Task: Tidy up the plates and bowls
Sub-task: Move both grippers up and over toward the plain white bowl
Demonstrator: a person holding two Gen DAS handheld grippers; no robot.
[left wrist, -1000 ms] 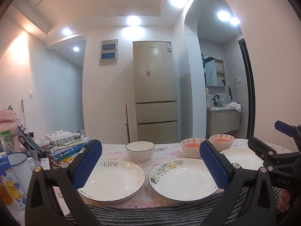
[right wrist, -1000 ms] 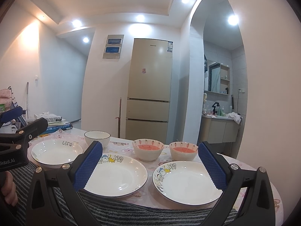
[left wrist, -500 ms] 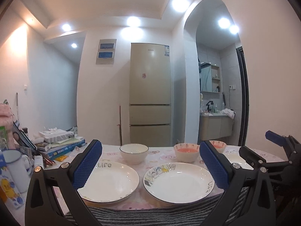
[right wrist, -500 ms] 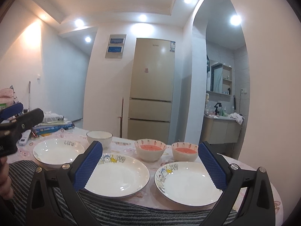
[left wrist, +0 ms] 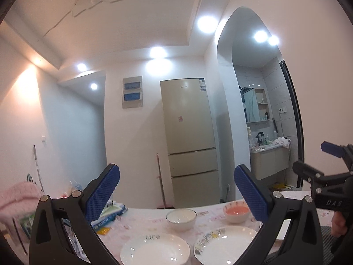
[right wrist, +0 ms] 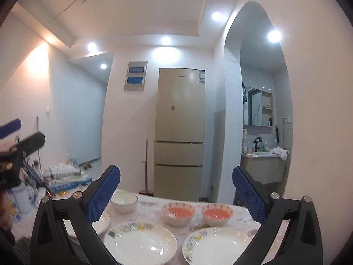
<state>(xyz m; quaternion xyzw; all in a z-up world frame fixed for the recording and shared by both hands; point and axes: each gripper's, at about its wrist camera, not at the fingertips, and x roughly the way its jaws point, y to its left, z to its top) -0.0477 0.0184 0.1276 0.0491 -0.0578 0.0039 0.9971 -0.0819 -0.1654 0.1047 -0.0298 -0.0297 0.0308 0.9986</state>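
Both the left gripper (left wrist: 176, 190) and the right gripper (right wrist: 176, 187) are held above the near edge of the table (right wrist: 222, 207) with jaws spread wide and nothing between them, air on all sides. Three white plates (right wrist: 141, 241) (right wrist: 217, 246) (left wrist: 155, 248) lie in a near row, apart; behind them stand a white bowl (right wrist: 124, 202) and two pink-lined bowls (right wrist: 178, 215) (right wrist: 217, 216). Only the right wrist view shows both pink-lined bowls and the third plate whole; the left wrist view alone shows the lettered plate whole.
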